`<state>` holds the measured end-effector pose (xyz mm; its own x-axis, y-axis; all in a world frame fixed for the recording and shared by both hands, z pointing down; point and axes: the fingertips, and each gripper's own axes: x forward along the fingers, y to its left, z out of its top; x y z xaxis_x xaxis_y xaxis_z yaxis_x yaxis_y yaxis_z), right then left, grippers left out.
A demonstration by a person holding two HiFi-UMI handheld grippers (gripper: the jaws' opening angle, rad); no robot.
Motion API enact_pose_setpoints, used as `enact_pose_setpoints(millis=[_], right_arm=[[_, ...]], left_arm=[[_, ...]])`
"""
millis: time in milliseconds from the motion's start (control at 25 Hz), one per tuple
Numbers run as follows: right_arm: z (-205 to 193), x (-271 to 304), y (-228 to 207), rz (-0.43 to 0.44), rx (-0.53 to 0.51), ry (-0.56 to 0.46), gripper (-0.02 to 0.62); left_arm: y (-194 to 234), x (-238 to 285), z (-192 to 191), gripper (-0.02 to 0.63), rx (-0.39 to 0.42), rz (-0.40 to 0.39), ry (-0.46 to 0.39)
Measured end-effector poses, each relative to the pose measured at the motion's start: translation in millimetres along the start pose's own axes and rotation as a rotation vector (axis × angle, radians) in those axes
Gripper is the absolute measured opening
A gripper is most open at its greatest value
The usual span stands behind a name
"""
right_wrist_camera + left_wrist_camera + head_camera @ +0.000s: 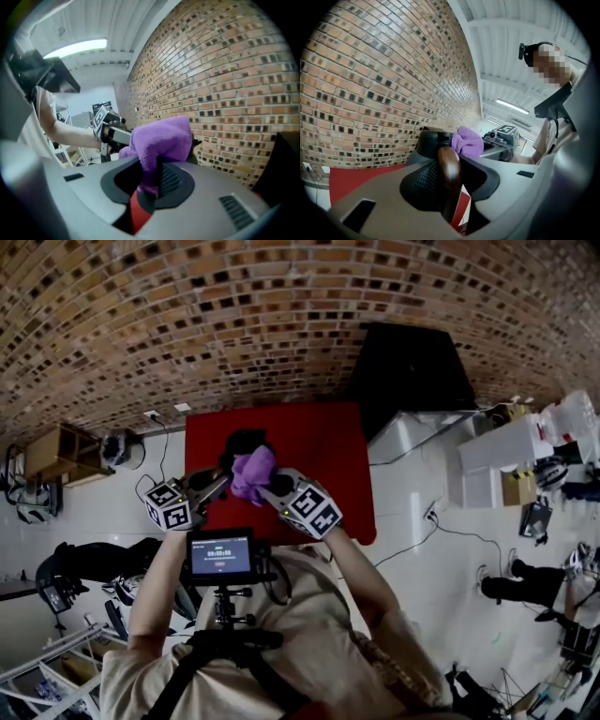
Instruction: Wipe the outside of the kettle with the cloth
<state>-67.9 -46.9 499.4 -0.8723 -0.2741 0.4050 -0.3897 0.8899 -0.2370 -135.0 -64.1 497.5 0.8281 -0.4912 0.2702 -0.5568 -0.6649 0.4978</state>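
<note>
1. Right gripper (151,180): clamped on cloth (161,138). Left gripper (216,487): clamped on kettle's handle (449,171).
2. Kettle (246,441): held up over red table (328,456), cloth at its side, contact unclear.
3. Likely wiping step. Next: press cloth to body, sweep round.

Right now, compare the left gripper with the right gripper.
The left gripper's jaws clamp the brown handle of the kettle; the right gripper's clamp the purple cloth. The left grips something rigid and slim, the right something soft and bunched. Both are shut, close together over the red table.
</note>
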Motion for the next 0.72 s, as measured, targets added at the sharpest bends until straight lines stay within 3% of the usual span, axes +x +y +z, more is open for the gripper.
enact_pose_setpoints(millis=[240, 480, 600, 720], right_arm=[[-0.9, -32.5, -64.6, -0.091, 0.113, -0.105, 0.080], [-6.5, -31.2, -113.9, -0.192, 0.215, -0.141, 0.078], [12.4, -78.1, -102.3, -0.220, 0.248, -0.240, 0.078], [44.0, -85.6, -37.6, -0.103, 0.165, -0.257, 0.078]], left_arm=[[-35.3, -14.5, 9.6, 0.109, 0.087, -0.102, 0.001], [-35.4, -18.9, 23.6, 0.109, -0.019, -0.136, -0.091], [-29.0, -16.3, 33.4, 0.109, -0.025, -0.116, -0.115], [-21.3, -10.4, 43.7, 0.110, 0.021, -0.078, -0.099]])
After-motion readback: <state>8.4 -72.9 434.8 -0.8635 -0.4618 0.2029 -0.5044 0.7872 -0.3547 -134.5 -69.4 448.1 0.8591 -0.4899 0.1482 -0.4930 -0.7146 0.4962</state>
